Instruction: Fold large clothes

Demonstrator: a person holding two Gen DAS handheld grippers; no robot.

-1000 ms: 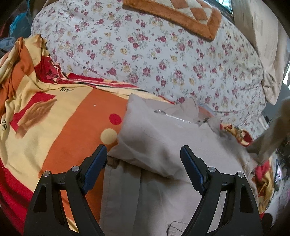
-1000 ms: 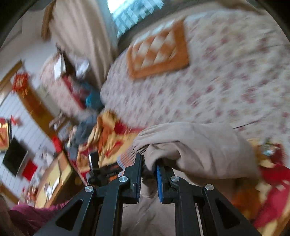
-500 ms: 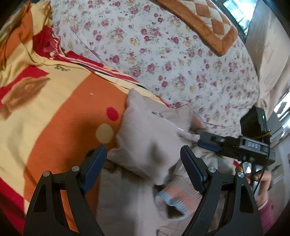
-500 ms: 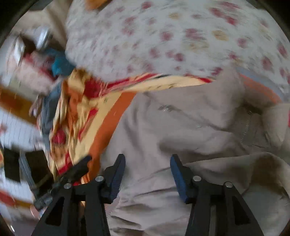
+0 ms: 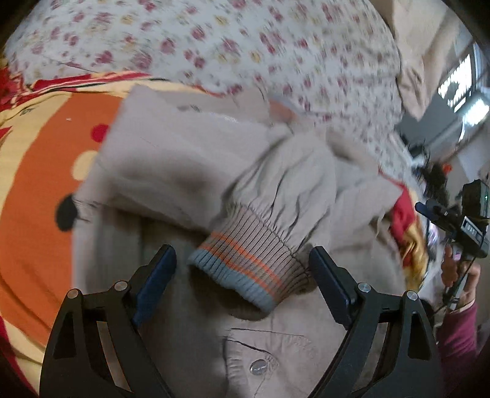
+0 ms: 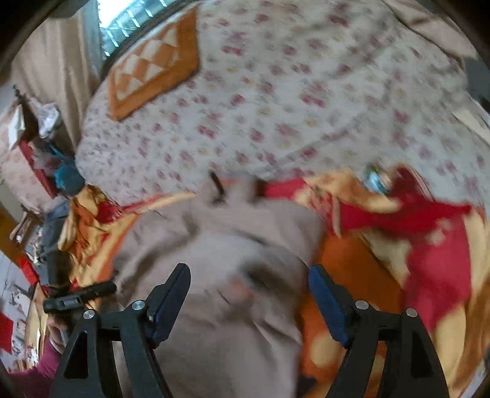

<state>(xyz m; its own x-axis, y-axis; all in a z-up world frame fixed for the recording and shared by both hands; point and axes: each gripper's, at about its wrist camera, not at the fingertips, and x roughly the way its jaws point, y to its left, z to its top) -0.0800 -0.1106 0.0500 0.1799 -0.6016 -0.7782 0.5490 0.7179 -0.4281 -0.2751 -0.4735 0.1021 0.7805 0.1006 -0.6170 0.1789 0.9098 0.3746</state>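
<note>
Left gripper, jaws widening, frames the striped cuff of a beige jacket without gripping it; the jacket lies on an orange blanket. Right gripper, jaws also opening and empty, hovers over the jacket, below a floral quilt.

Soft daylight from a window; both fisheye views motion-blurred, with dark, curved edges.
</note>
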